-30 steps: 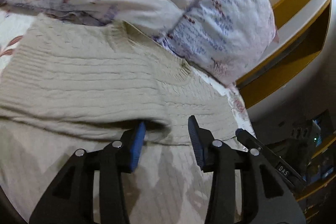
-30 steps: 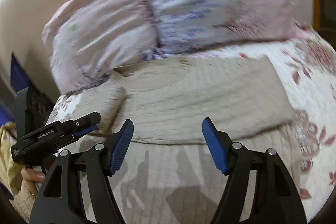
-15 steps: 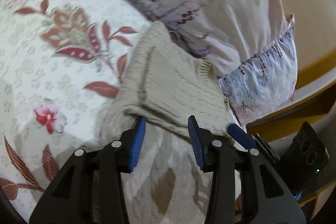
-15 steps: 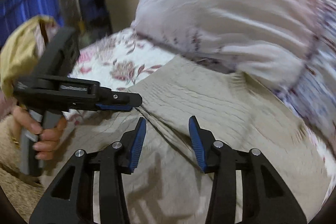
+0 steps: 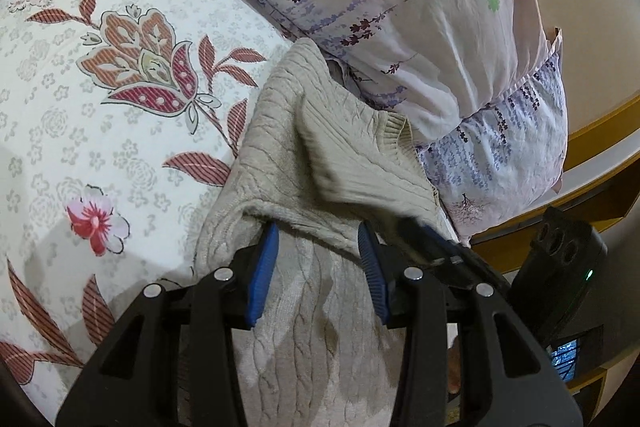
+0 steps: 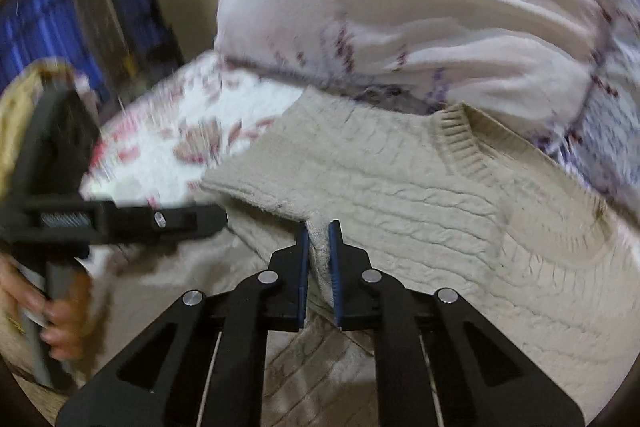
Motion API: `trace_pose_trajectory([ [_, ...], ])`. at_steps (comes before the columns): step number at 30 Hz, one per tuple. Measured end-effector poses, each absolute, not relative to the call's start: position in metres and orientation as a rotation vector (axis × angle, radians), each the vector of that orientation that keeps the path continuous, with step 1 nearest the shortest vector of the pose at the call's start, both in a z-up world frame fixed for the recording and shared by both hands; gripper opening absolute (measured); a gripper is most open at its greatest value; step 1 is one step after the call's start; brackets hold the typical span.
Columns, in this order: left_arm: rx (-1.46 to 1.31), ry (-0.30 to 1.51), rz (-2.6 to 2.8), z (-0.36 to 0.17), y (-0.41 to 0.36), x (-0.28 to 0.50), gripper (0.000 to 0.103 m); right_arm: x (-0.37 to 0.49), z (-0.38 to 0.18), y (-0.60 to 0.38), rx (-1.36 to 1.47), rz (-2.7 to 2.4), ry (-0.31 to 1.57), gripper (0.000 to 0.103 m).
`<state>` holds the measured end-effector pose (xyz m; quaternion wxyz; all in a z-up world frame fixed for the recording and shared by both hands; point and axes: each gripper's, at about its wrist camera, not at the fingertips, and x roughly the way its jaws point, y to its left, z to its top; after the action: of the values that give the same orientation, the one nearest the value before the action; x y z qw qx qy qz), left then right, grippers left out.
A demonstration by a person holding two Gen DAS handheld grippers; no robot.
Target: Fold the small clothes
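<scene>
No brand, label or readable writing is to be seen on either tool or on the cloth. Nearest in the right wrist view, the right gripper (image 6: 318, 259) is seen clamped on a raised pinch of the beige sweater (image 6: 420, 195), its blue ribbed pads pressed against the knit with only that thin ridge of cloth between them. In the left wrist view the left gripper (image 5: 316, 263) is held partly open, its jaws straddling the folded edge of the sweater (image 5: 320, 155) without the pads being pressed on it, so nothing is held there. Both tools are made of black plastic with round silver pins at the joints. The sweater is a soft cable knit, laid flat on the bed and folded across, with a ribbed neckband (image 6: 464, 147) standing near its far edge. To the left in the right wrist view, the left gripper is seen from the side, blurred, carried by a hand (image 6: 60, 323) around its grey handle. Under the sweater a white bedsheet (image 5: 100, 131) is spread, printed with red leaves and flowers. Beyond it a smooth, plump pillow (image 5: 400, 19) with small purple sprigs is touched by the sweater's far edge. Farthest off, a cream wall and a yellow wooden ledge (image 5: 600, 139) are seen
</scene>
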<state>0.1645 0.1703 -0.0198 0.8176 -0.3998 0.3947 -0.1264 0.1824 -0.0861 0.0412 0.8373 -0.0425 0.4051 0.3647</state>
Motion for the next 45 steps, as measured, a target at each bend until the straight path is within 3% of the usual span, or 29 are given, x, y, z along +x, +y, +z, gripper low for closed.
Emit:
trace_pose_trajectory([
  [8, -0.812, 0.84, -0.273, -0.016, 0.165, 0.165, 0.047, 0.185, 0.055, -0.22, 0.35, 0.503, 0.758, 0.01],
  [12, -0.793, 0.835, -0.28, -0.014, 0.162, 0.164, 0.051, 0.169, 0.026, -0.278, 0.455, 0.399, 0.866, 0.011],
  [16, -0.789, 0.834, -0.286, -0.014, 0.161, 0.163, 0.053, 0.161, 0.002, -0.321, 0.637, 0.35, 0.967, 0.045],
  [22, -0.791, 0.832, -0.288, -0.014, 0.161, 0.162, 0.054, 0.171, -0.004, -0.362, 0.817, 0.287, 0.948, 0.046],
  [25, -0.79, 0.832, -0.29, -0.014, 0.159, 0.162, 0.055, 0.178, -0.011, -0.367, 0.855, 0.264, 0.962, 0.044],
  [27, -0.789, 0.832, -0.29, -0.014, 0.159, 0.162, 0.056, 0.186, -0.013, -0.364, 0.837, 0.248, 0.965, 0.024],
  [28, -0.788, 0.833, -0.291, -0.014, 0.159, 0.162, 0.056, 0.185, -0.013, -0.363, 0.808, 0.241, 0.967, 0.009],
  [34, -0.775, 0.832, -0.297, -0.013, 0.155, 0.161, 0.058, 0.162, 0.044, -0.346, 0.504, 0.249, 0.718, 0.007],
  [45, -0.74, 0.829, -0.313, -0.01, 0.153, 0.152, 0.062, 0.183, 0.001, -0.348, 0.357, 0.094, 0.954, 0.008],
])
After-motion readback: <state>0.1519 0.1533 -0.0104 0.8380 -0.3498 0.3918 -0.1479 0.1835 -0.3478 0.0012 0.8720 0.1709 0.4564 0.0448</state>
